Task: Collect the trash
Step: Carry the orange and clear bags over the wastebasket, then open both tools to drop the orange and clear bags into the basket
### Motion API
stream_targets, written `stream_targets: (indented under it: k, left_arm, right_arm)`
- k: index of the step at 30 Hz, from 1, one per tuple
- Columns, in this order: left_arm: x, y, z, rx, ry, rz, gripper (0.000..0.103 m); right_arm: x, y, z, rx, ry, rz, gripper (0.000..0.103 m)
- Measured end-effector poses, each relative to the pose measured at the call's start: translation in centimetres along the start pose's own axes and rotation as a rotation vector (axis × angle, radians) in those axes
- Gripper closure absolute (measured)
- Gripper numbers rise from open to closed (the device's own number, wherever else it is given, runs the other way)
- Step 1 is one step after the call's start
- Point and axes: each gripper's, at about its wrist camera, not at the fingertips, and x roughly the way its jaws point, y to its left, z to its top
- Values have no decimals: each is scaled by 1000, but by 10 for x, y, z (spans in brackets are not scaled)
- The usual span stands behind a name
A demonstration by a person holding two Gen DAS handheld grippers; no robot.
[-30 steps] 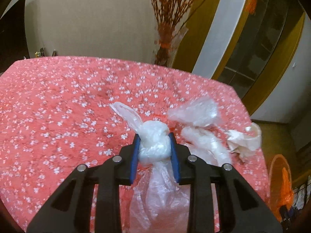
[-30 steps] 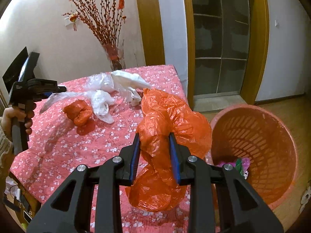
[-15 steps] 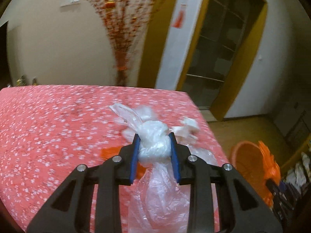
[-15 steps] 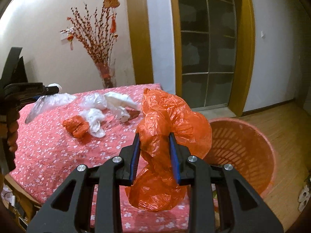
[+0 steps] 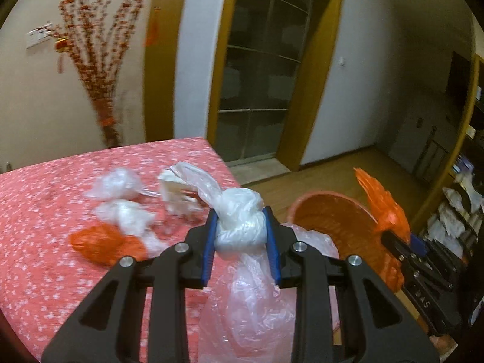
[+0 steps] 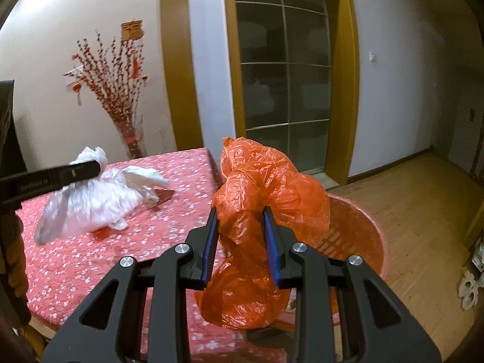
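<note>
Orange bag [image 6: 260,199] clamped in right hand-held gripper [image 6: 240,236], above basket [image 6: 357,236].

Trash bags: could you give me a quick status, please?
Left gripper shut on white bag. Right gripper shut on orange bag. Bin beside table, nothing blocking it.

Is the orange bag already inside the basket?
No. In the right wrist view the orange bag is clamped in the right gripper, in the air in front of the basket.

A knotted clear bag [image 5: 239,227] and crumpled orange bag [image 6: 257,211] (both clamped) hang near the orange basket [image 5: 332,220].
</note>
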Motion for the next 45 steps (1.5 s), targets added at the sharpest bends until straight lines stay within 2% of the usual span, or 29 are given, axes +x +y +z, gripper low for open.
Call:
stream_targets:
  k: [11, 21, 32, 45]
  left_arm:
    - [34, -57, -10, 91, 29, -95, 73]
    - [69, -99, -21, 134, 81, -157, 73]
    - [102, -119, -26, 153, 116, -203, 73]
    - [129, -132, -28, 179, 148, -221, 72]
  right_arm:
    - [1, -37, -2, 70, -3, -57, 74]
    - [15, -65, -7, 132, 22, -93, 74]
    - [33, -85, -10, 178, 48, -108, 74]
    - [46, -95, -7, 221, 50, -108, 74]
